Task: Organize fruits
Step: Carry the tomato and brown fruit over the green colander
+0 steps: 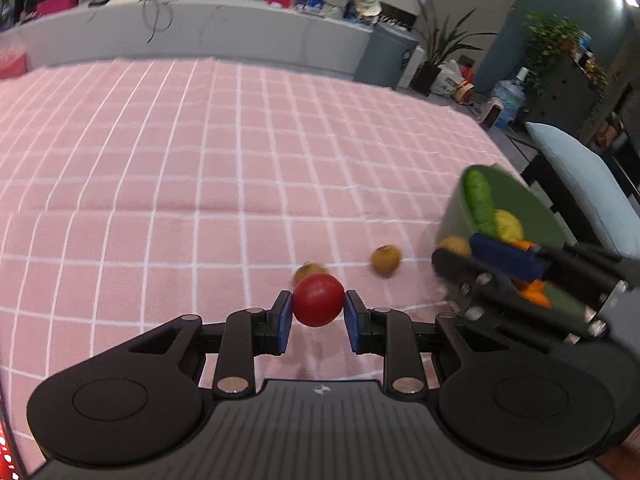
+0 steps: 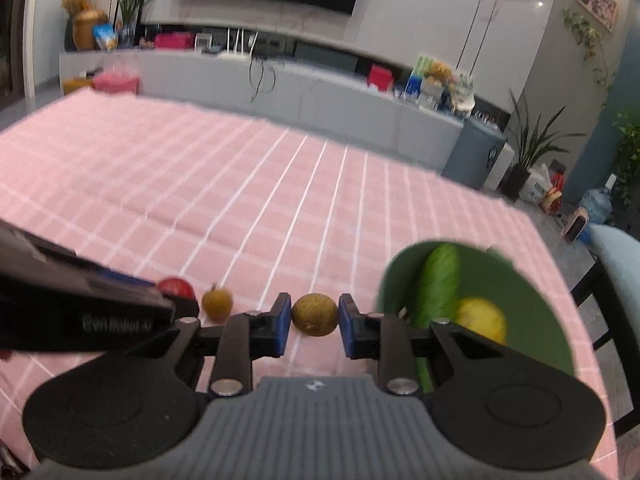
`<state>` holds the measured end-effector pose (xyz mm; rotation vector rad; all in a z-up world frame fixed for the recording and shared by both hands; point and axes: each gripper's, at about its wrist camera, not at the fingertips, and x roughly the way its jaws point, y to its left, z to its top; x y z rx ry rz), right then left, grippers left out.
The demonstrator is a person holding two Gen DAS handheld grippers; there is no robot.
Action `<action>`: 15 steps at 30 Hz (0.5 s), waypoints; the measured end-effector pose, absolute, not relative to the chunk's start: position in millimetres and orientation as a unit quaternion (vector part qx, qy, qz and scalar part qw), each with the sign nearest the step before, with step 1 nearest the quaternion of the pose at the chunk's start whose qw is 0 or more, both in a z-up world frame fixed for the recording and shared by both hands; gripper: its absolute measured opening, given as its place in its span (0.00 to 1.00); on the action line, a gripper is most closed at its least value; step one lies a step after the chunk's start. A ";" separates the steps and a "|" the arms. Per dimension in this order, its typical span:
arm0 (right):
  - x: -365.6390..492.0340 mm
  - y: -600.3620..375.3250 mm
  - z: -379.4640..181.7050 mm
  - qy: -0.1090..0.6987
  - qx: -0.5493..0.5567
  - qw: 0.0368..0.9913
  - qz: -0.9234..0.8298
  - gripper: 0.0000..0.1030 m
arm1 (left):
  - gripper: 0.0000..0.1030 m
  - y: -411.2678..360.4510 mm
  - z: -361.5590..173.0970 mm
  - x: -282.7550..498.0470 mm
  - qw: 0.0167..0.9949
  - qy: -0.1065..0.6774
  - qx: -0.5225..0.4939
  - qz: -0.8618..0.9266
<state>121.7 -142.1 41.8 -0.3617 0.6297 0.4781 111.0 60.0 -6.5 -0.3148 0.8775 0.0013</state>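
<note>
1. Left tongs (image 1: pixel 318 316) are clenching a red tomato (image 1: pixel 318 300) above the pink checked desk (image 1: pixel 200 160).
2. Right tongs (image 2: pixel 314 320) are gripping a brown fruit (image 2: pixel 314 314).
3. Another brown fruit (image 2: pixel 217 303) is lying between them; the green bowl (image 2: pixel 532 320) is sitting at right.

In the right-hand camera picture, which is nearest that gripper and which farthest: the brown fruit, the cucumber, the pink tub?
1. Brown fruit: between the right gripper pads.
2. Cucumber: to the right, in the green bowl.
3. Pink tub: far left, beyond the table.
</note>
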 end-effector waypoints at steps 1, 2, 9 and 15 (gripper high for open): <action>121.4 -148.1 49.7 0.300 -0.172 0.909 0.233 0.20 | 0.30 56.3 -0.9 111.0 0.896 0.419 -0.149 -0.002; 121.3 -153.5 56.3 0.296 -0.169 0.911 0.233 0.20 | 0.30 52.4 4.4 111.3 0.898 0.415 -0.148 -0.005; 121.0 -204.0 99.8 0.274 -0.160 0.921 0.224 0.21 | 0.30 10.2 41.1 125.7 0.911 0.388 -0.133 -0.043; 132.1 -252.8 108.1 0.300 -0.145 0.918 0.217 0.21 | 0.30 -39.3 51.2 146.2 0.908 0.398 -0.099 -0.083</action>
